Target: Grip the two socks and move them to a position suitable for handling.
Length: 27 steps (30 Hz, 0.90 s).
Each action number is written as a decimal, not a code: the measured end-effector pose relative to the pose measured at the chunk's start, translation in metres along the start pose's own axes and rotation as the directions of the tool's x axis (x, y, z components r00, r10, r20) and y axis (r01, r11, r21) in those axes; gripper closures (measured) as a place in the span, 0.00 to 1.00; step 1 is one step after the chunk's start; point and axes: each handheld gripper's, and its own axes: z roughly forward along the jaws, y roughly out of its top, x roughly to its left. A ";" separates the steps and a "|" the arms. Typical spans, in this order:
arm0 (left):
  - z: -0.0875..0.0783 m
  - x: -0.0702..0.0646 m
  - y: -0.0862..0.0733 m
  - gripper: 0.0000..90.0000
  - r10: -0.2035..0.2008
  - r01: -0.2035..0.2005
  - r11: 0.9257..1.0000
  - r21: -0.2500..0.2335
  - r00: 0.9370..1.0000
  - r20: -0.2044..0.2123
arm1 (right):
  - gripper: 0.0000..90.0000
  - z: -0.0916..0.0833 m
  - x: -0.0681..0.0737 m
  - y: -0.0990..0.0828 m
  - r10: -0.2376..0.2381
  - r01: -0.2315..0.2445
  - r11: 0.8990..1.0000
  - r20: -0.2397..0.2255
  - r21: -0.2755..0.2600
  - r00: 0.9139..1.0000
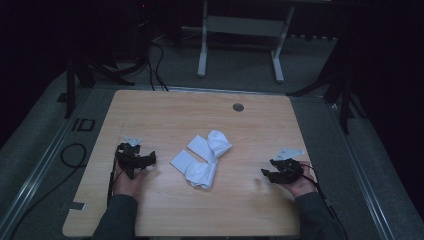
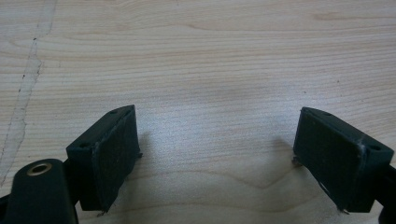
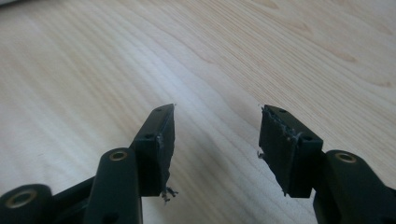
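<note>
Dim, dark-edged high view; bright, slightly soft gripper views with faint shadows.

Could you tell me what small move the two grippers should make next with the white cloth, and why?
Probably bring the right gripper in toward the crumpled white cloth and take its nearest edge. The cloth lies bunched in the middle of the table, apart from both grippers. Both have jaws apart with nothing between them, over bare wood; the left gripper sits a little closer and could take the opposite edge.

The left gripper [image 2: 217, 154] hangs over bare wooden table [image 2: 224, 60]; its jaws stand wide apart, nothing between them; a pale streak [image 2: 25, 88] runs far left.
</note>
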 end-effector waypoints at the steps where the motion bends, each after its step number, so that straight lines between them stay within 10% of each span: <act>1: 0.000 0.000 0.000 0.16 0.002 -0.002 1.000 0.002 1.000 0.000 | 0.51 -0.003 0.002 0.002 -0.010 0.010 1.000 -0.002 0.003 1.000; 27: 0.000 -0.001 0.000 0.16 0.000 0.000 1.000 0.002 1.000 0.000 | 0.64 -0.006 0.065 0.048 -0.203 0.209 0.978 -0.122 0.031 0.971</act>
